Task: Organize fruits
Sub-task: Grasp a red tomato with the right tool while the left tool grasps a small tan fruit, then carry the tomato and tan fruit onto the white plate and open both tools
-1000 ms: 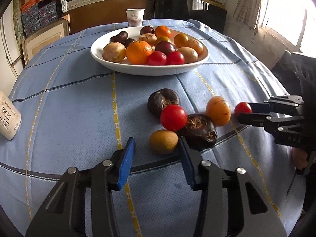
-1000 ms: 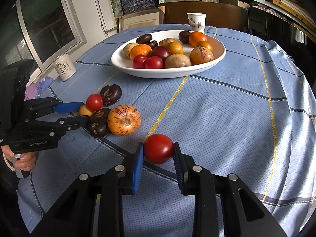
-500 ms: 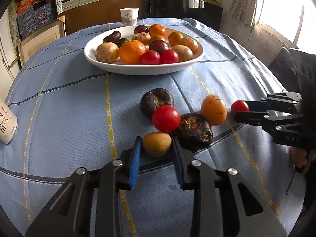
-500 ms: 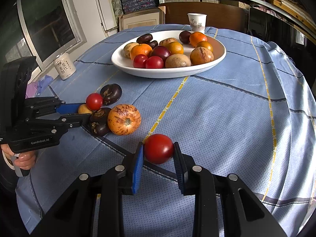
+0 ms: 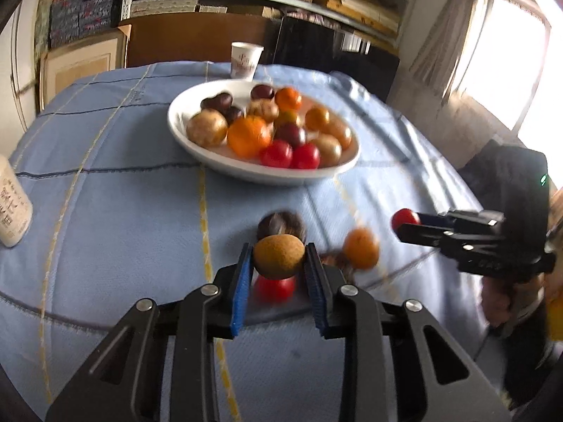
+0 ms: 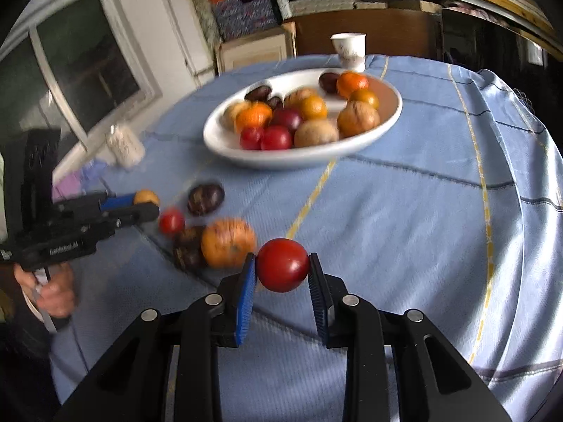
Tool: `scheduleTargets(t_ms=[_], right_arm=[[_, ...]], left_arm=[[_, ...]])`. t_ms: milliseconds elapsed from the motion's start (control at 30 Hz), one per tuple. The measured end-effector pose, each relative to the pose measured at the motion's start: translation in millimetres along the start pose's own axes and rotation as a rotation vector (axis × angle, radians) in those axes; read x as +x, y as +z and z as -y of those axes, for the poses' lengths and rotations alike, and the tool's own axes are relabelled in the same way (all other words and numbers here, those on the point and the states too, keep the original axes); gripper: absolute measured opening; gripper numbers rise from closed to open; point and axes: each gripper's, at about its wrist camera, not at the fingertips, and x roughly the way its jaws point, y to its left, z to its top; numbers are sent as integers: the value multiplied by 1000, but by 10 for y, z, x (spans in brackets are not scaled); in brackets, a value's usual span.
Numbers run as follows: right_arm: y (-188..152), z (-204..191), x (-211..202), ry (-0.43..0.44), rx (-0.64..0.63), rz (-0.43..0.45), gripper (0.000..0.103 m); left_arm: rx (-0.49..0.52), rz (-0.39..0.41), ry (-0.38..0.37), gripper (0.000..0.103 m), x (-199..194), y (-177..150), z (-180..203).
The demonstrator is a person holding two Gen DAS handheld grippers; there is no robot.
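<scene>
both tools clamp one fruit each: left tool [image 5: 278, 259] brown fruit [image 5: 278, 256], right tool [image 6: 282, 266] tomato [image 6: 282, 264].

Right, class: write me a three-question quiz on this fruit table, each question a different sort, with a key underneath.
1. True or false: the left claw is shut on the brown kiwi-like fruit.
2. Multiple choice: what does the right claw hold? A) an orange B) a red tomato C) a paper cup
3. Fill in: the white bowl of fruit stands on a ____ tablecloth.

Key
1. True: its pads press both sides of the fruit.
2. B: the red tomato sits clamped between the pads.
3. Blue, with yellow and dark stripes.
</scene>
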Motion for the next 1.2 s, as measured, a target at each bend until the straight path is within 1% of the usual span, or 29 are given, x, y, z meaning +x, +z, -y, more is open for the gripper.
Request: scheduleTargets(t_ms=[100, 200, 233, 333, 467, 567, 633, 667, 700, 733, 767, 800, 833, 900, 1000, 1100, 1200], right_arm=[[195, -44, -7, -19, 2, 60, 30], [422, -64, 64, -40, 2, 112, 30], [509, -60, 112, -54, 4, 129, 30], [719, 10, 242, -60, 35, 167, 30], [942, 109, 465, -66, 54, 176, 30], [1011, 177, 622, -67, 71, 166, 30], [1024, 220, 702, -58, 82, 159, 30], [1021, 227, 713, -54, 88, 160, 31], [1009, 247, 708, -46, 97, 157, 34], [997, 246, 678, -40, 102, 156, 36], [997, 250, 634, -40, 105, 164, 37], [997, 247, 562, -44, 105, 179, 37], [993, 235, 494, -44, 104, 192, 37], [972, 209, 358, -34, 108, 211, 37], [833, 144, 208, -18, 104, 211, 42], [613, 46, 133, -7, 68, 179, 42], [347, -44, 79, -13, 42, 158, 44]], left_arm=[[-23, 15, 38, 29, 70, 244, -37], [-65, 6, 27, 29, 242, 555, -125], [-68, 9, 32, 29, 294, 642, -139], [-44, 17, 55, 29, 491, 918, -142], [3, 16, 87, 29, 786, 1269, -94], [31, -2, 113, 29, 994, 1420, -49], [33, -14, 121, 29, 1082, 1456, -34], [32, -14, 130, 30, 1095, 1463, -30], [34, -8, 133, 43, 1082, 1456, -24], [37, 9, 136, 52, 1032, 1457, -12], [38, 28, 142, 68, 975, 1447, -7], [33, 57, 154, 77, 871, 1430, 0], [28, 78, 154, 81, 762, 1403, 3], [15, 92, 149, 92, 586, 1330, -4], [-5, 110, 159, 95, 329, 1139, -49], [-27, 114, 171, 96, 128, 860, -113], [-50, 114, 196, 97, 26, 577, -184]])
